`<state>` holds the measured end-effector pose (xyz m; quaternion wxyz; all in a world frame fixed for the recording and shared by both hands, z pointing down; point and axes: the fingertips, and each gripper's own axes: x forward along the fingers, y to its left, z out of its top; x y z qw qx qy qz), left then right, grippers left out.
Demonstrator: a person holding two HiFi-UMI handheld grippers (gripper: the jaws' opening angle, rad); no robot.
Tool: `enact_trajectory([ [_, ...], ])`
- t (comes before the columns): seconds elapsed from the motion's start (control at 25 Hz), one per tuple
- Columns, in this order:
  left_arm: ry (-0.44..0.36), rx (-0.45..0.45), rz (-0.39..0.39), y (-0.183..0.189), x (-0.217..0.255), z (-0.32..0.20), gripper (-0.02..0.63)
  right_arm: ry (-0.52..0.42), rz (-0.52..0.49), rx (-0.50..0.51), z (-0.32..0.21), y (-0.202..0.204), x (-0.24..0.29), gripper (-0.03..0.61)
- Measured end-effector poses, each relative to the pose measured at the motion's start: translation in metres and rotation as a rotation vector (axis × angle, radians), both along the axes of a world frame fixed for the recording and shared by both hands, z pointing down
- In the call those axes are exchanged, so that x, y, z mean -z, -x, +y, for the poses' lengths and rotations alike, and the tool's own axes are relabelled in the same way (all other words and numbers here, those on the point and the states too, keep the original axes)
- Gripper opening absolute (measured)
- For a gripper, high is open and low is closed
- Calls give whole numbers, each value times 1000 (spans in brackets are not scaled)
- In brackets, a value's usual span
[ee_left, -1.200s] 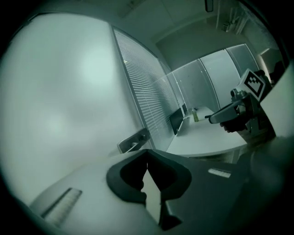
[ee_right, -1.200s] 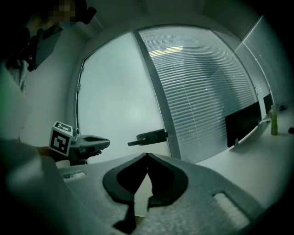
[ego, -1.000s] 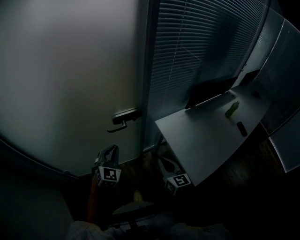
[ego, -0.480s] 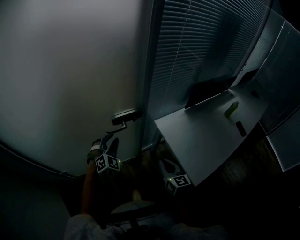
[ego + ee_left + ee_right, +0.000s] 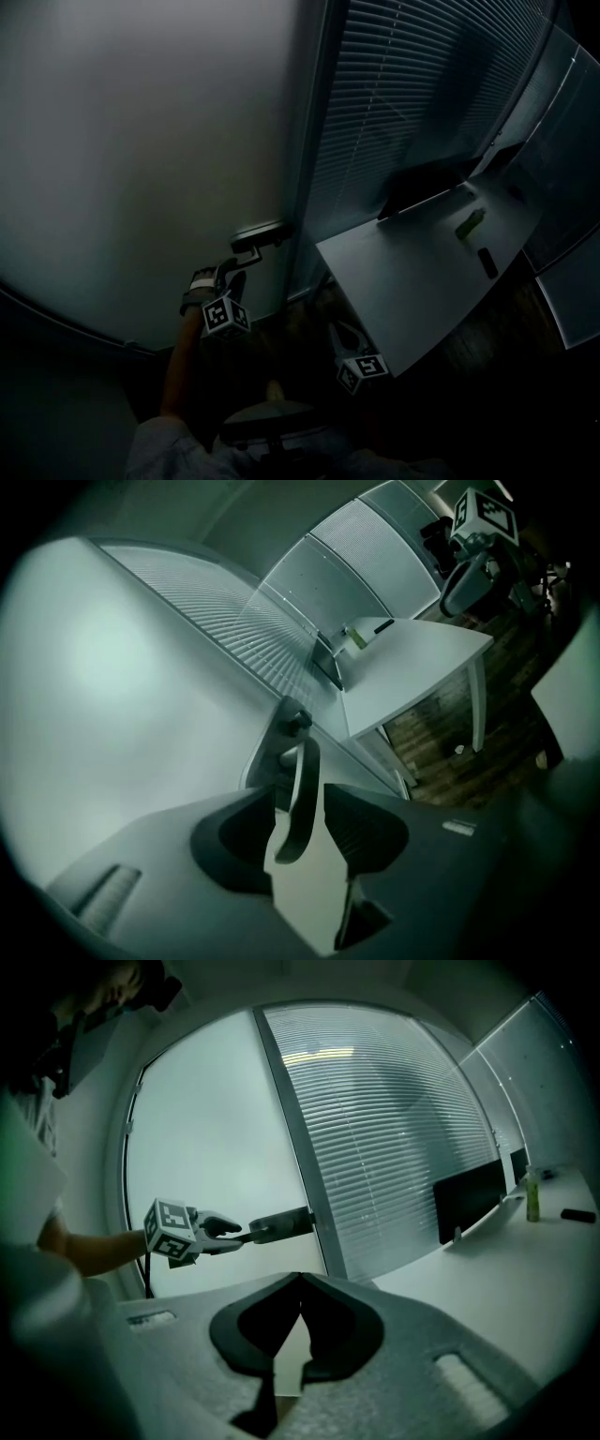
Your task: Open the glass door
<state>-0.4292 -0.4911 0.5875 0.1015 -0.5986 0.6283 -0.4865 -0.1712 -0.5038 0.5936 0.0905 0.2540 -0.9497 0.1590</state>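
Left tongs [image 5: 221, 277], just opened wide, straddle the door handle [image 5: 302, 771] (right tongs [image 5: 298, 1321] closed, empty): clamp squarely, then press down.

I see a pale grey table with a curved front edge [image 5: 412, 291] standing on a dark wooden plank floor [image 5: 436, 738], with one white leg [image 5: 478, 705] showing down to the boards. On the tabletop, a black flat screen [image 5: 427, 183] stands along the far edge. A slim green bottle [image 5: 469, 223] stands upright near it. A small dark oblong object [image 5: 486, 262], too dim for me to identify, lies apart from the bottle, closer to the front edge.
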Motion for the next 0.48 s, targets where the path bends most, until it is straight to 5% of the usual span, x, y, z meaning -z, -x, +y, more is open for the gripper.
enact_trajectory([
  [0.48, 124, -38, -88, 11, -12, -15, 152, 7, -5, -34, -14, -1, -5, 2],
])
